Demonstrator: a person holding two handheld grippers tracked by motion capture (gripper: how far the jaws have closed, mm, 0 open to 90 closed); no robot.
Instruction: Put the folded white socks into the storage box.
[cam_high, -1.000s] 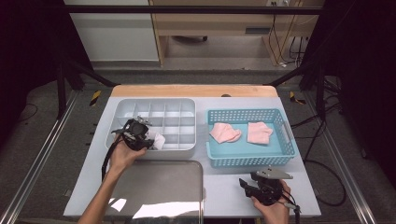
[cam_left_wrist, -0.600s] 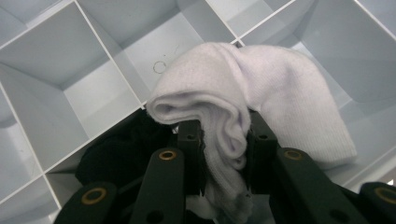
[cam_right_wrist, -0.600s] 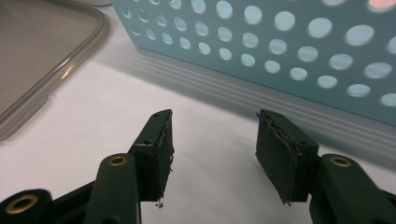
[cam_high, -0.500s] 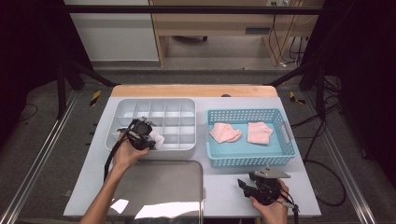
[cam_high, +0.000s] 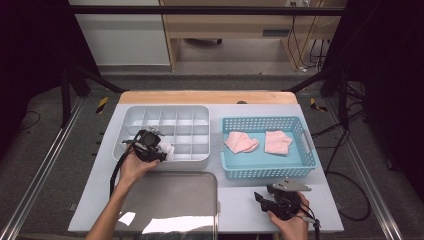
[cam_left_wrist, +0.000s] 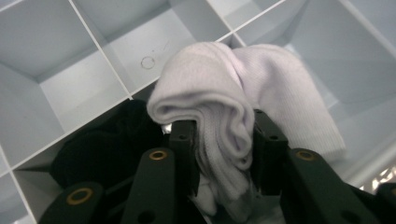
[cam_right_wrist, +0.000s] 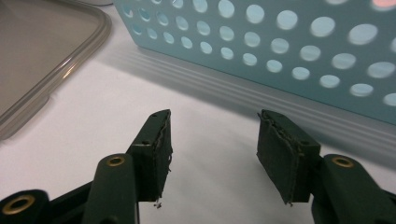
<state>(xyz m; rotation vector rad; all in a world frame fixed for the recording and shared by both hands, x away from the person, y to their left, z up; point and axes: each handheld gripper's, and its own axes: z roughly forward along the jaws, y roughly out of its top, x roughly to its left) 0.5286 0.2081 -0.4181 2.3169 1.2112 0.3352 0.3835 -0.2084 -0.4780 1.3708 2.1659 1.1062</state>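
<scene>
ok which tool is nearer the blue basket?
Right. The right tool sits open on the table just in front of the blue basket's near wall. The left tool is over the divided tray, beside the basket, shut on a white sock.

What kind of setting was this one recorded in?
Probably a lab or workshop recording station, not a home: a white table stands inside a dark metal frame, with cables on the bare floor and a plain workbench behind.

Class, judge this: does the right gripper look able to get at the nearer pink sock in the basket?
Probably yes: the right gripper is open and empty, the basket open-topped, and the pink sock lies uncovered.
</scene>
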